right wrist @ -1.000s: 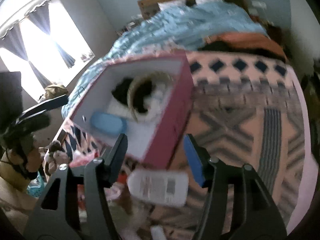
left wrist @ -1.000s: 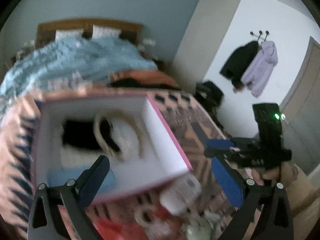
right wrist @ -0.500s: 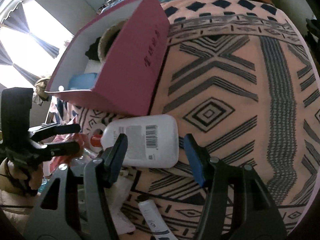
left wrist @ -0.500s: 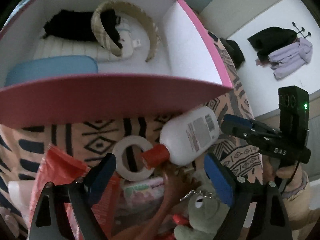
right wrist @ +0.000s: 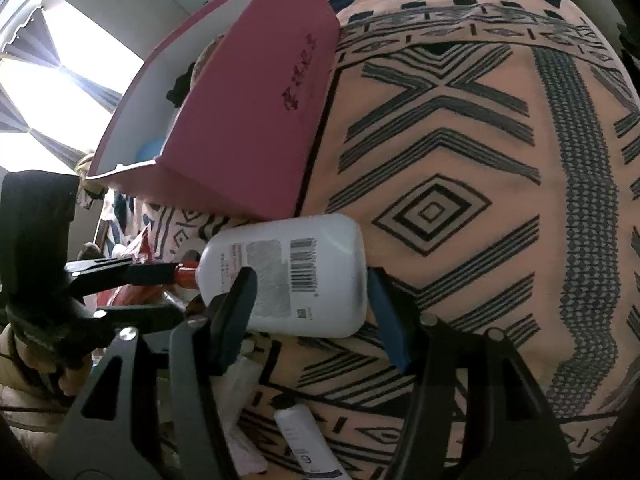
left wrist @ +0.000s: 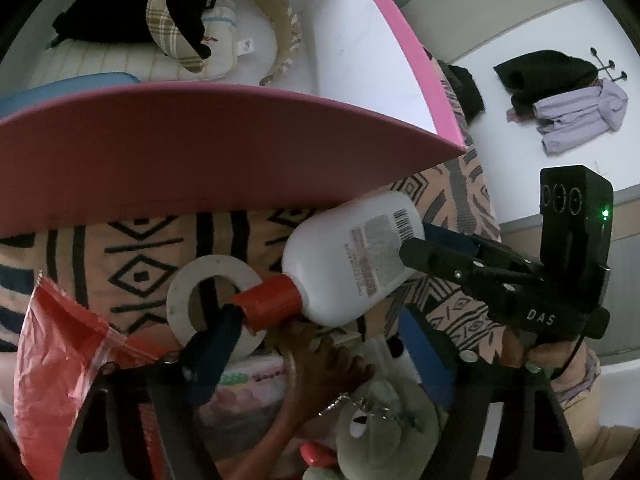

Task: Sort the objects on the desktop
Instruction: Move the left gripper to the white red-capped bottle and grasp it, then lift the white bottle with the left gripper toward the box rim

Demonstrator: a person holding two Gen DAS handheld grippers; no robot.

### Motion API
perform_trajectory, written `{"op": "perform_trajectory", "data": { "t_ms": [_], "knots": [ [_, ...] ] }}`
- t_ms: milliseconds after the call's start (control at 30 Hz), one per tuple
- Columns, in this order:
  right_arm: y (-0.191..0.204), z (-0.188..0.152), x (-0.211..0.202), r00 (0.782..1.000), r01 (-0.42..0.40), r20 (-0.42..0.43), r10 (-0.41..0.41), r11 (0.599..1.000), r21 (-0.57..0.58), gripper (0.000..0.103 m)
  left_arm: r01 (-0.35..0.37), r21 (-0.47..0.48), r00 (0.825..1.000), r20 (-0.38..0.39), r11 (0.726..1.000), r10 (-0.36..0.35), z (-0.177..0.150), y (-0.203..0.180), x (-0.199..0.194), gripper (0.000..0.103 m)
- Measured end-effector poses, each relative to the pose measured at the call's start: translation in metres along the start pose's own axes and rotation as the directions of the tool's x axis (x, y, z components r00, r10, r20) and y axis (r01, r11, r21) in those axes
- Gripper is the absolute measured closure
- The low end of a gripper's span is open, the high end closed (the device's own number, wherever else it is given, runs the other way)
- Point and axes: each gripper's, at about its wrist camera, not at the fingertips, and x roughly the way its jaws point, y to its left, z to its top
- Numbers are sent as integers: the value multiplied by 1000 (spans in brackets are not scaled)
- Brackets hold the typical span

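A white bottle [left wrist: 352,258] with a red cap [left wrist: 268,300] lies on its side on the patterned cloth, just in front of the pink box [left wrist: 200,140]. My left gripper [left wrist: 320,340] is open, its left finger by the cap. My right gripper [right wrist: 312,292] is open and straddles the bottle's body [right wrist: 288,276]; its fingers are close to or touching the sides. In the left wrist view the right gripper [left wrist: 432,244] reaches the bottle's base. The box holds a plaid headband [left wrist: 180,32], black cloth and a blue case [left wrist: 72,84].
A white ring [left wrist: 216,300] lies under the cap. A red plastic bag [left wrist: 52,360], a grey plush toy [left wrist: 380,428], a packet and a brown toy crowd the near edge. A white tube [right wrist: 308,440] lies near the right gripper. Patterned cloth [right wrist: 460,160] spreads to the right.
Both grippers have dropped from above the box to the bottle. The right gripper's fingers now sit on either side of the bottle's body, and the left finger is by the cap.
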Motion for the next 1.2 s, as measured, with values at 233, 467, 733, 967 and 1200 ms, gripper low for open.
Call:
{"op": "perform_trajectory", "data": {
  "t_ms": [233,467,733,967,1200],
  "knots": [
    [-2,-3,-3,1000,-17,-9,17,1000,9,46,18,-51,1000,-10,999,-19,3,13,0,29],
    [3,-8,-11,1000,-22,-1,22,1000,19,47,-19,-35,1000,2,999,19,4,6,-1,29],
    [21,-15,-34,998,-23,51,24,1000,-7,48,-57,0,998,28,998,57,1,-2,-14,29],
    [39,-19,-29,999,-6,53,8,999,-46,47,-64,9,997,52,998,64,3,2,-20,29],
    [31,-15,-13,997,7,74,-2,997,-73,48,-98,33,994,44,995,96,9,4,-11,30]
  ]
}}
